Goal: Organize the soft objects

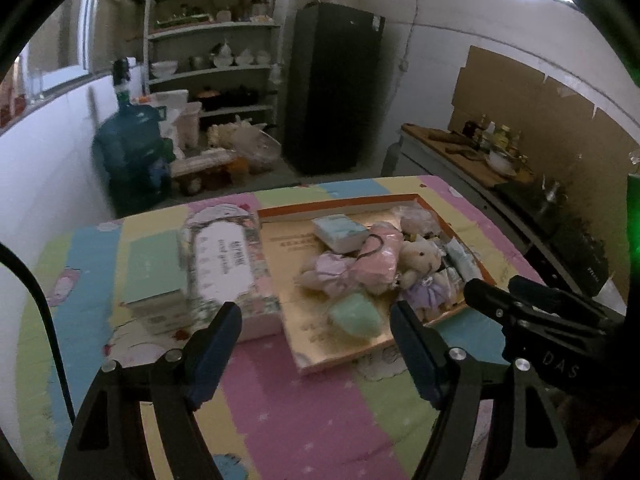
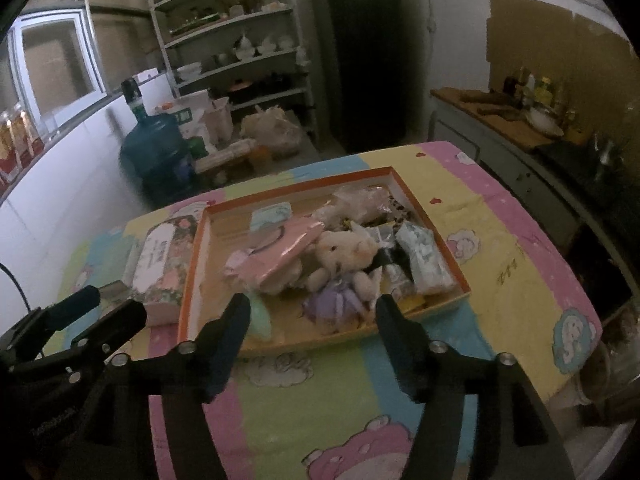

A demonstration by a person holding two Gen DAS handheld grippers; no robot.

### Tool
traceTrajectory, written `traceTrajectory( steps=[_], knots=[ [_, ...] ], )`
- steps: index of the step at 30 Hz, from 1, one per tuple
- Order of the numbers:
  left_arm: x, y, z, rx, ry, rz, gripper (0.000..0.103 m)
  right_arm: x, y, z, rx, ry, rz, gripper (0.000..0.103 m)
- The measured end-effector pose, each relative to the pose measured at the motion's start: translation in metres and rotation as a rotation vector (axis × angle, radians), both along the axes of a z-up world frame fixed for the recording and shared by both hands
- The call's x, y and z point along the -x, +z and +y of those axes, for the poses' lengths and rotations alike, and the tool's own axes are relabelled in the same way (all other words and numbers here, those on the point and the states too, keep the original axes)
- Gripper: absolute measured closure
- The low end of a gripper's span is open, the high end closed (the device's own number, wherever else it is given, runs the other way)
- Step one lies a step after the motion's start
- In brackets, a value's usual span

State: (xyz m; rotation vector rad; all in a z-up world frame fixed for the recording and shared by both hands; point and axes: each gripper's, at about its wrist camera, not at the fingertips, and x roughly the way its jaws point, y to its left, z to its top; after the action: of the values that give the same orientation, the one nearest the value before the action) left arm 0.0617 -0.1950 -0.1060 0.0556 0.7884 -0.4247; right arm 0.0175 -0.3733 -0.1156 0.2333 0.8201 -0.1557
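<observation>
Fingers of the left gripper point(image 1: 316, 332) stand wide apart with nothing between them, above the striped tablecloth point(image 1: 288, 408). Beyond lies 1 orange-rimmed tray point(image 1: 344, 202) holding 1 plush bunny point(image 1: 420, 258), 1 pink pouch point(image 1: 378, 258), 1 green sponge point(image 1: 356, 314) and 1 white block point(image 1: 340, 232). Left of the tray sit 2 boxes: 1 floral box point(image 1: 228, 264) and 1 pale green box point(image 1: 154, 276).

In the right wrist view, the right gripper point(image 2: 312, 320) is also spread and empty, just in front of the tray's near rim; the bunny lies mid-tray.
</observation>
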Motion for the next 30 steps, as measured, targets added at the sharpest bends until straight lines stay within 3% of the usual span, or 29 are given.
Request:
traceTrajectory(
  steps=[30],
  knots=[
    [0.098, 0.056, 0.091, -0.008, 0.193, -0.124, 0.028, 0.095, 0.069, 0.105, 0.076, 0.021, -0.179, 0.032]
  ],
)
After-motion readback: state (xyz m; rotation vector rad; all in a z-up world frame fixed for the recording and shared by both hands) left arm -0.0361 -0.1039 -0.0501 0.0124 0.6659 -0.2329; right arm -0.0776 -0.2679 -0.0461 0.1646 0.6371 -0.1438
